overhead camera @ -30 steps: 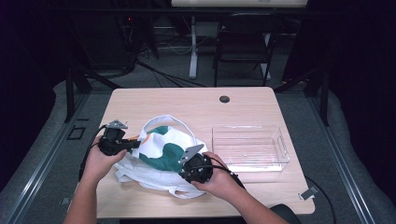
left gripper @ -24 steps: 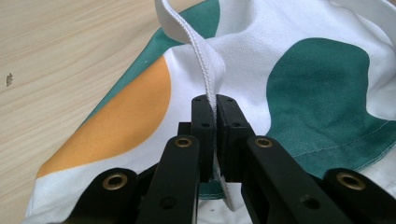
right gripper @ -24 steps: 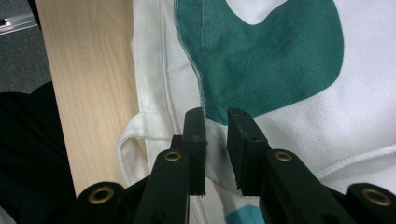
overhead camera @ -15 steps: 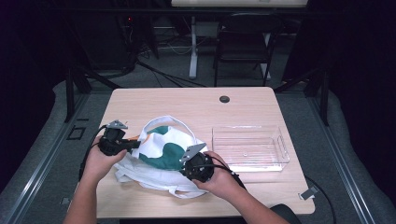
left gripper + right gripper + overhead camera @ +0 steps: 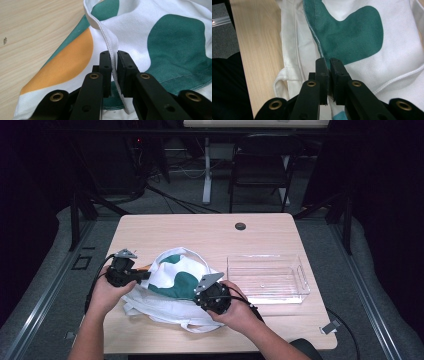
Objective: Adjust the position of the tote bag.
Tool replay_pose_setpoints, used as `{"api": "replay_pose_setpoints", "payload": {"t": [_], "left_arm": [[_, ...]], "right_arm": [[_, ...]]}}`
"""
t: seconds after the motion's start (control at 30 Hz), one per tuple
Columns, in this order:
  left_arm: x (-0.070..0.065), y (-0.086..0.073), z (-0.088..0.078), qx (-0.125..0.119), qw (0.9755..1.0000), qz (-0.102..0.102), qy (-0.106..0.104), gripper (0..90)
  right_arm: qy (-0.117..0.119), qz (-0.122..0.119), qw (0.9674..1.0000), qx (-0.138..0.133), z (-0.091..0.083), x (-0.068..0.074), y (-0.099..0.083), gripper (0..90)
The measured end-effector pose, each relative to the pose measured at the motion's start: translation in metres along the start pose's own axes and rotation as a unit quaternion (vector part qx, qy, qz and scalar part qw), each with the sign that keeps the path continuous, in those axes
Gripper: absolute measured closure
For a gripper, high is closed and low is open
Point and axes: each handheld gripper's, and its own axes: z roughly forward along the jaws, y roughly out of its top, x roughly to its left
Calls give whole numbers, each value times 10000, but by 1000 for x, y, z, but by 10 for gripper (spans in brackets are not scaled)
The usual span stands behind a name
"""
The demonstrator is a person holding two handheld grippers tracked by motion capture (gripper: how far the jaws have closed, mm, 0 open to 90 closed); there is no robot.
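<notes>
A white cloth bag (image 5: 175, 275) with green and orange patches lies bunched on the table's near left. My left gripper (image 5: 145, 276) is at its left edge. In the left gripper view this gripper (image 5: 114, 56) has the white stitched hem (image 5: 106, 37) between its pads; the jaws have just been easing open slightly, with the hem still pinched. My right gripper (image 5: 196, 294) is at the bag's near right side. In the right gripper view it (image 5: 329, 62) has just closed further and is shut on the green-edged hem (image 5: 317, 37).
A clear plastic tray (image 5: 305, 287) sits to the right of the bag, close to my right hand. The far half of the wooden table (image 5: 200, 230) is bare apart from a round cable hole (image 5: 240, 226). A chair (image 5: 260, 165) stands beyond the table.
</notes>
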Motion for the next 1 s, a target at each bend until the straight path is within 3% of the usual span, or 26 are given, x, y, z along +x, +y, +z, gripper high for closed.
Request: {"api": "replay_pose_setpoints", "payload": {"t": [0.5, 0.63, 1.0], "left_arm": [[-3, 3, -3, 23, 10000, 21, -3, 725], [-4, 3, -7, -47, 10000, 31, -14, 678], [-12, 4, -19, -327, 9992, 143, 197, 563]], "right_arm": [[-116, 23, 9995, -296, -12, -4, 3, 858], [-125, 45, 9993, -341, -14, -6, 4, 858], [-127, 48, 9991, -407, -18, -10, 8, 859]]}}
